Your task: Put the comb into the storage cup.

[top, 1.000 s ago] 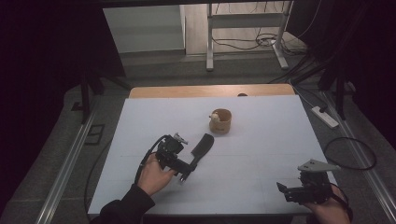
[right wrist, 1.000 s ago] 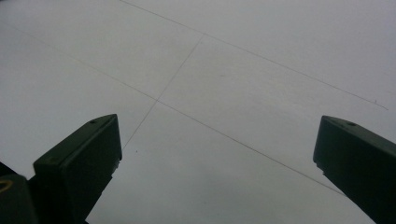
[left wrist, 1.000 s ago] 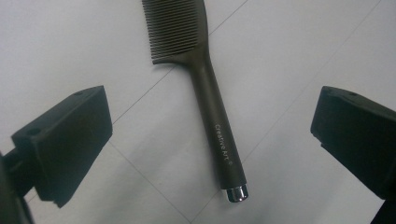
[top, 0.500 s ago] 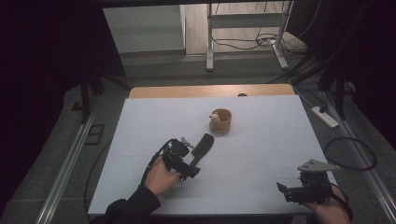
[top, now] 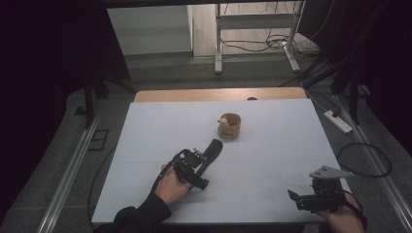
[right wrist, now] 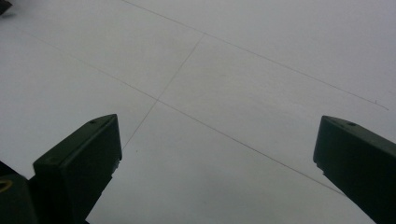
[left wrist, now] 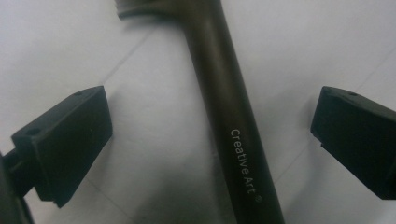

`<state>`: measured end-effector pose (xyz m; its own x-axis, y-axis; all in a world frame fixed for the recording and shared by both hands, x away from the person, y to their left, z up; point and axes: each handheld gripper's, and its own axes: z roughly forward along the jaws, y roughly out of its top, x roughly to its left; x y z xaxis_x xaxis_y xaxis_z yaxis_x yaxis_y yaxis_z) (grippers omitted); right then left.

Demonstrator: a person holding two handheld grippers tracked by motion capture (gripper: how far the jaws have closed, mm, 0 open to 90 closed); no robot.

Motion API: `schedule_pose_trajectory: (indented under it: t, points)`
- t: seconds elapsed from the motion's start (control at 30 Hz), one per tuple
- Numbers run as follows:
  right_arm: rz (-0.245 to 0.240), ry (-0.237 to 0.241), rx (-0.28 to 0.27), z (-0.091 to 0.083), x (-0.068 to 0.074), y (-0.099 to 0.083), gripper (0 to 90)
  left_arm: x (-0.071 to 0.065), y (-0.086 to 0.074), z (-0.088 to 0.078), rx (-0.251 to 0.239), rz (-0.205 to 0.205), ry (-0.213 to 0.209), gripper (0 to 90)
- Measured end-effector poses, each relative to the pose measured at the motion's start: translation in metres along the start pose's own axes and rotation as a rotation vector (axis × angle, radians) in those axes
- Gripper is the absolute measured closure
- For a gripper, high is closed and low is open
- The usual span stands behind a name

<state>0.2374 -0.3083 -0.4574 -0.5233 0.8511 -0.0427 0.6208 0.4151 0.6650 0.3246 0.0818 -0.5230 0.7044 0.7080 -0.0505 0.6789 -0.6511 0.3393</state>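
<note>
Two hand-held black grippers are over the white table top (top: pixel 272 126); the left gripper (top: pixel 197 162) sits near the middle of it, gripped by the person's left hand (top: pixel 171 185), and points up and to the right along a long dark brush with a smooth cylindrical handle (top: pixel 212 149) that lies flat on the surface; in the left gripper view its jaws stand wide apart, one on each side of the handle (left wrist: pixel 229 121), neither one touching it, and the handle runs between them from the bottom of the picture to the top, white lettering reading "Creative Art" printed along it; the brush's wider head end shows only at the top edge there, too cropped to describe further; beyond the brush, towards the far side of the table, stands a small round wooden cup (top: pixel 230 125) with something pale inside it, near the brush tip but apart from it; the right gripper (top: pixel 316 198) is low at the near right corner of the table, held by the person's right hand (top: pixel 342 221), well apart from the brush and cup; in the right gripper view its jaws are also spread wide, over bare white surface (right wrist: pixel 243 84) crossed by faint thin lines, with nothing between them.
</note>
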Motion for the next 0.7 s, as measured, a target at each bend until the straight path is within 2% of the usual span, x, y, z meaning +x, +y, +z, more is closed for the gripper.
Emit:
schedule_pose_trajectory:
  t: [0.43, 0.5, 0.53, 0.57, 0.6, 0.63, 0.67, 0.7]
  points:
    - [-0.004, 0.000, 0.003, 0.000, 0.000, 0.000, 0.9, -0.003, 0.000, -0.002, 0.012, -0.027, 0.015, 2.0]
    - [-0.005, 0.000, 0.002, 0.000, 0.000, 0.000, 0.9, -0.004, 0.001, -0.003, 0.012, -0.034, 0.015, 7.6]
    - [-0.004, 0.000, 0.003, 0.000, 0.000, 0.000, 0.9, -0.005, 0.000, -0.005, 0.010, -0.039, 0.016, 7.6]
    - [-0.004, 0.000, 0.003, 0.000, 0.000, 0.000, 0.9, -0.005, 0.000, -0.006, 0.009, -0.039, 0.015, 11.9]
    - [-0.004, 0.000, 0.003, 0.000, 0.000, 0.000, 0.9, -0.005, 0.000, -0.008, 0.005, -0.040, 0.016, 20.0]
    - [-0.004, 0.000, 0.003, 0.000, 0.000, 0.000, 0.9, -0.006, -0.001, -0.009, 0.002, -0.043, 0.016, 20.0]
    - [-0.005, 0.000, 0.003, 0.000, 0.001, 0.000, 0.9, -0.006, -0.001, -0.010, -0.001, -0.045, 0.015, 29.1]
    - [-0.005, 0.000, 0.004, 0.000, 0.001, 0.000, 1.0, -0.006, -0.002, -0.011, -0.004, -0.046, 0.015, 29.1]
